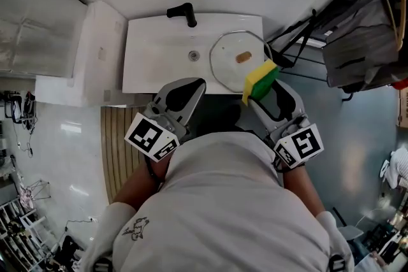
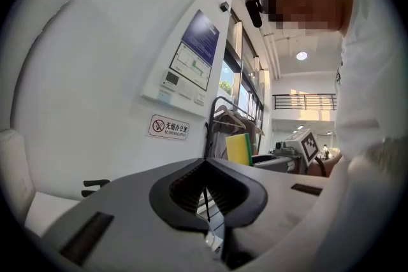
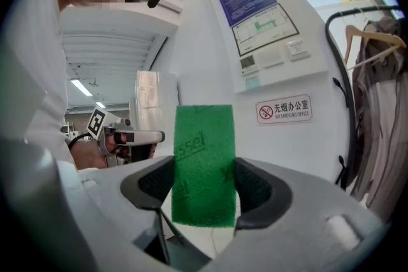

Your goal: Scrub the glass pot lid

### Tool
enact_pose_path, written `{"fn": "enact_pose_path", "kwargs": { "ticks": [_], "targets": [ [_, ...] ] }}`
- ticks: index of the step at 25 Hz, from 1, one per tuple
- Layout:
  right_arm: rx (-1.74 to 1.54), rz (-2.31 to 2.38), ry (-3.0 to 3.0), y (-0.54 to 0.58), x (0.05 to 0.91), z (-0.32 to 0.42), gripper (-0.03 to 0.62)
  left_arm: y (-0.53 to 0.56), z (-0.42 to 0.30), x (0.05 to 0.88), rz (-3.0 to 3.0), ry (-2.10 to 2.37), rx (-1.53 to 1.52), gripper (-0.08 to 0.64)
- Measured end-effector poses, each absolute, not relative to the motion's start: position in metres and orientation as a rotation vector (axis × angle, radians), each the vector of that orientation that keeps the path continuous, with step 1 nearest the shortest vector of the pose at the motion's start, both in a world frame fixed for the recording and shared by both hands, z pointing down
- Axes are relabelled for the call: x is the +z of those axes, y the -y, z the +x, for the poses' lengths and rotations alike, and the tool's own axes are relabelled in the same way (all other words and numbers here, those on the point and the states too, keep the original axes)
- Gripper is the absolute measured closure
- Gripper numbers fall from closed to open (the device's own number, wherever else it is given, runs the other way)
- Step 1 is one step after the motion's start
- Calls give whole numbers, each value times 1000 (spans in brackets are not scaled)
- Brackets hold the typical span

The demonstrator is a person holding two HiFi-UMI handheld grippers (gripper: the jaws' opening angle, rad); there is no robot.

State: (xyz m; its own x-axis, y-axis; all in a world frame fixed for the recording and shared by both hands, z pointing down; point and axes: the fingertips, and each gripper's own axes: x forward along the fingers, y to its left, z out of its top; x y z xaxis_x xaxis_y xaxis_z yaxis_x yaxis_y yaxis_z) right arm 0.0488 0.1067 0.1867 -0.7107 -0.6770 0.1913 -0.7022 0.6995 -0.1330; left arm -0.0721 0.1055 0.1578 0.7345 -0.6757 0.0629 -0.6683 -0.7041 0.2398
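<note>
Head view: overhead, steeply down onto sink (image 1: 153,54). Gripper views: close behind own jaws, roughly level, facing wall; no-smoking sign (image 3: 284,109) shared by all three.

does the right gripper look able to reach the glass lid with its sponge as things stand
Probably yes: the right gripper grips the sponge right by the near edge of the glass lid, which lies uncovered in the sink with nothing between them.

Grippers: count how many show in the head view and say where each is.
2. The left gripper, shut and empty, is near the sink's front edge, left of the lid. The right gripper, by the lid, holds a sponge.
</note>
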Motion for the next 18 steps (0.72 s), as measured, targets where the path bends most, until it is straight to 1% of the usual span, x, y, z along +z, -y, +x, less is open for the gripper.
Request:
{"fn": "enact_pose_path", "kwargs": {
  "ticks": [10,18],
  "targets": [
    [351,1046,2792,-43,218,86,302,-39,-14,197,2633,1013,34,561],
    [433,1041,2738,-18,254,92,302,-10,-10,221,2607,982,73,561]
  ]
}}
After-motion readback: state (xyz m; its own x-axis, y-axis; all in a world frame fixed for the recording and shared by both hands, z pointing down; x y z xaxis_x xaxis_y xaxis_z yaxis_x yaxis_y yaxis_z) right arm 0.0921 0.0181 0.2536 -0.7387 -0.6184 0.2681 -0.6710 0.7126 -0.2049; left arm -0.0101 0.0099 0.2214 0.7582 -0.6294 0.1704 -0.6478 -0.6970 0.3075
